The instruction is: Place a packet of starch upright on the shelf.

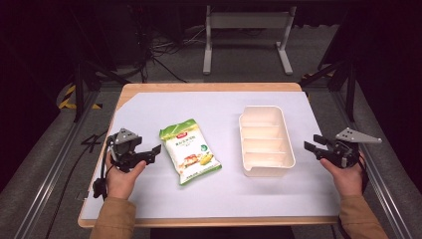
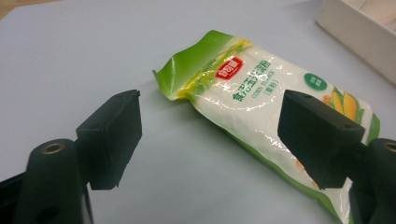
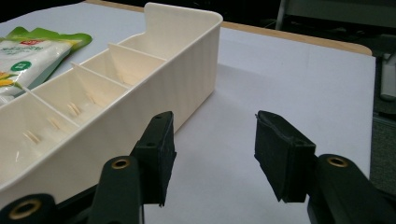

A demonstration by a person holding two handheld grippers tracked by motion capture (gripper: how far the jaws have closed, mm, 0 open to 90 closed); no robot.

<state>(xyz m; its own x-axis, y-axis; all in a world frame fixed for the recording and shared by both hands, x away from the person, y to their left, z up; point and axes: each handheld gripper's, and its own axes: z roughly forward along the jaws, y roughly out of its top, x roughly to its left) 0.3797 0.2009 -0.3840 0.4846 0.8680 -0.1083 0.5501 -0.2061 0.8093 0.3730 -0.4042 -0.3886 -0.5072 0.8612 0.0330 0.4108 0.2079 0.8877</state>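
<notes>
Left gripper [image 1: 155, 151]: held low over the white table cover [image 1: 209, 194] at the table's left side, jaws pointing right toward the bag. Jaws wide apart, nothing between them. In the left gripper view [image 2: 210, 135] the near end of the bag lies beyond the gap between the two black pads, not touching either; the right pad overlaps the bag's lower part in the picture, contact cannot be told.

Right gripper [image 1: 312, 144]: held at the table's right side, jaws pointing left toward the tray. Jaws open, nothing held. In the right gripper view [image 3: 212, 154] the left pad stands just beside the tray's outer wall; the gap shows only bare white cover.

Bag of corn starch [image 1: 189, 150]: white pouch with green edges, a red label and a corn picture. It lies flat on the cover, left of centre, turned at a slant, with its green sealed end toward the far side. It lies just right of the left gripper and apart from the tray.

Cream plastic tray [image 1: 288, 133]: long, upright, right of centre, divided by cross walls into compartments, with nothing seen in them.

Wooden table edge [image 1: 209, 87] shows around the cover. A grey metal stand [image 1: 246, 22] is on the floor beyond the table.
</notes>
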